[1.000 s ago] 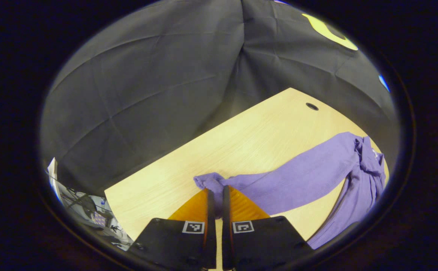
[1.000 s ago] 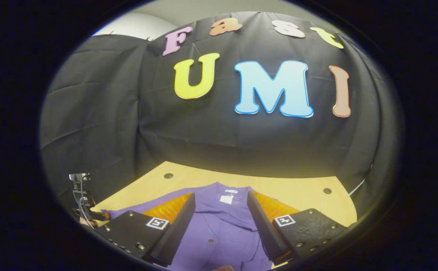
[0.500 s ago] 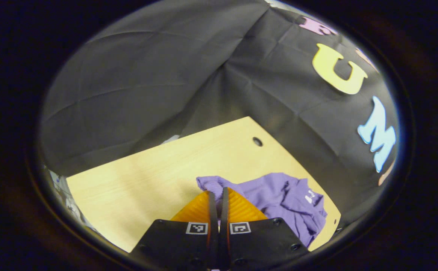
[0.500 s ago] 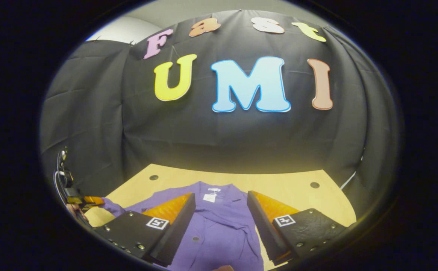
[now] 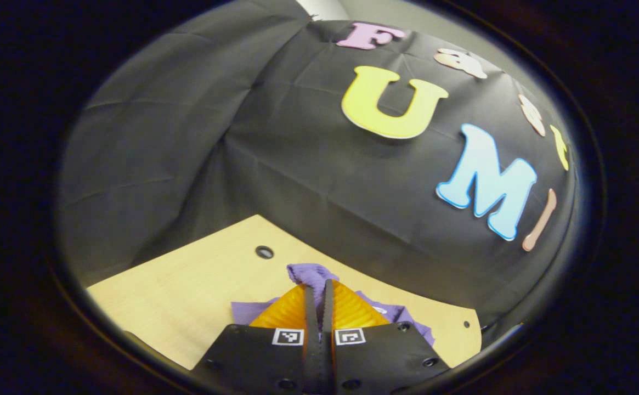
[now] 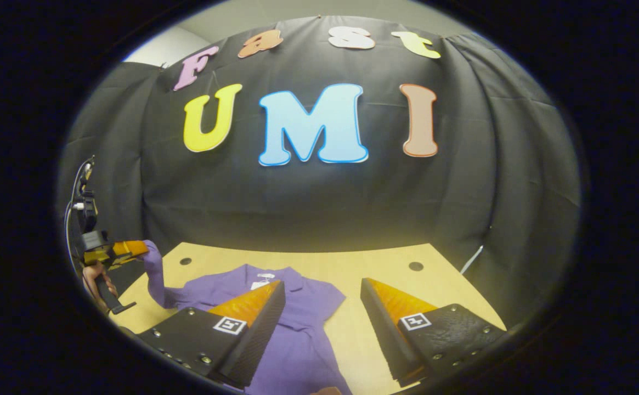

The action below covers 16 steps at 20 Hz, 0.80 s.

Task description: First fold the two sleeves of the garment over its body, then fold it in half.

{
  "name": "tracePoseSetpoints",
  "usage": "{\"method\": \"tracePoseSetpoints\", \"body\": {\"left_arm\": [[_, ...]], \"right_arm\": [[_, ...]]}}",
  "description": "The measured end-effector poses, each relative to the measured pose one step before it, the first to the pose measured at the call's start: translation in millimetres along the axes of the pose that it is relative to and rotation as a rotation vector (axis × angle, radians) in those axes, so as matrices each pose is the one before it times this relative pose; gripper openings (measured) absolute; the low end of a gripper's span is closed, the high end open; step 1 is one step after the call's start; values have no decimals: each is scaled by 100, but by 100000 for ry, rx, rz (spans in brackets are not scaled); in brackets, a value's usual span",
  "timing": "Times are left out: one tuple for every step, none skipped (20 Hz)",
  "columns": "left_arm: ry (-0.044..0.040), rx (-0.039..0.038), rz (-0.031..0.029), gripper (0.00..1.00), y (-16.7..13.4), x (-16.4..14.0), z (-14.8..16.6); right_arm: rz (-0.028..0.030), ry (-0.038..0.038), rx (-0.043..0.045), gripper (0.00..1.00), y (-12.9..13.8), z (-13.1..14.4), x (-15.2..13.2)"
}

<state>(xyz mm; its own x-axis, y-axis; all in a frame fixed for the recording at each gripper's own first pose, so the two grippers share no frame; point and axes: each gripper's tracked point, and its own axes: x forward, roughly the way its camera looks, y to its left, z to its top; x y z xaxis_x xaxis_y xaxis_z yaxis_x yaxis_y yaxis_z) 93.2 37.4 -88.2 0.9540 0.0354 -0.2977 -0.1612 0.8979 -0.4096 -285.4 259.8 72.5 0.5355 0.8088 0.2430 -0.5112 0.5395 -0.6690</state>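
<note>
Left gripper (image 5: 319, 285) clamped tight on the cuff of the purple sleeve (image 5: 309, 272), held lifted above the wooden table (image 5: 187, 296). In the right gripper view that sleeve (image 6: 154, 274) hangs from the left gripper (image 6: 133, 248), which a hand (image 6: 93, 277) holds. Purple shirt (image 6: 297, 307) lies flat on the table (image 6: 385, 263), collar toward the back wall. Right gripper (image 6: 322, 299) spread wide over the shirt body, gripping nothing.
</note>
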Motion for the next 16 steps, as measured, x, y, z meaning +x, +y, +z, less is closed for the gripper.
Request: {"method": "tracePoseSetpoints", "body": {"left_arm": [[1394,2299,-3064,6,-1942,456,-658],[948,3566,-2705,6,-2034,972,-870],[2650,6594,-6170,7,-4588,1389,-1910],[2559,4009,-3830,6,-2661,813,-1318],[2291,2903,-3009,6,-2030,978,-1113],[2557,2581,-2358,6,-1863,1039,-1535],[4585,3815,-2907,6,-2464,1309,-2040],[2808,2299,-1427,6,-1163,921,-1119],[3089,2440,-1436,6,-1390,917,-1366],[2724,2429,-1730,6,-1653,1017,-1122],[1740,2053,-969,6,-949,674,-897],[1741,2182,-946,6,-952,725,-790],[2748,3091,-1028,6,-1381,1175,-1434],[2261,1928,-610,6,-844,674,-974],[1799,1704,-401,6,-519,586,-746],[2353,1806,104,6,-347,524,-839]], "right_arm": [[-1837,308,406,87,-742,-90,-158],[-1780,485,366,86,-672,-249,-121],[-2850,508,1038,82,-1178,-159,-363],[-2771,290,751,87,-1099,-182,-147],[-1737,324,173,82,-634,-178,-165],[-1602,506,184,87,-453,-127,-42],[-1946,567,205,87,-971,-371,-238],[-1415,503,25,87,-717,-278,-155],[-1251,582,-1,86,-590,-315,-111],[-1525,438,193,86,-669,-235,-139],[-882,432,288,86,-374,-141,-171],[-761,426,304,87,-337,-217,-34],[-1012,410,692,87,-573,-197,-251],[-560,69,649,87,-415,-104,-220],[-295,-35,310,87,-204,-29,-47],[-208,68,102,87,-174,40,-36]]}}
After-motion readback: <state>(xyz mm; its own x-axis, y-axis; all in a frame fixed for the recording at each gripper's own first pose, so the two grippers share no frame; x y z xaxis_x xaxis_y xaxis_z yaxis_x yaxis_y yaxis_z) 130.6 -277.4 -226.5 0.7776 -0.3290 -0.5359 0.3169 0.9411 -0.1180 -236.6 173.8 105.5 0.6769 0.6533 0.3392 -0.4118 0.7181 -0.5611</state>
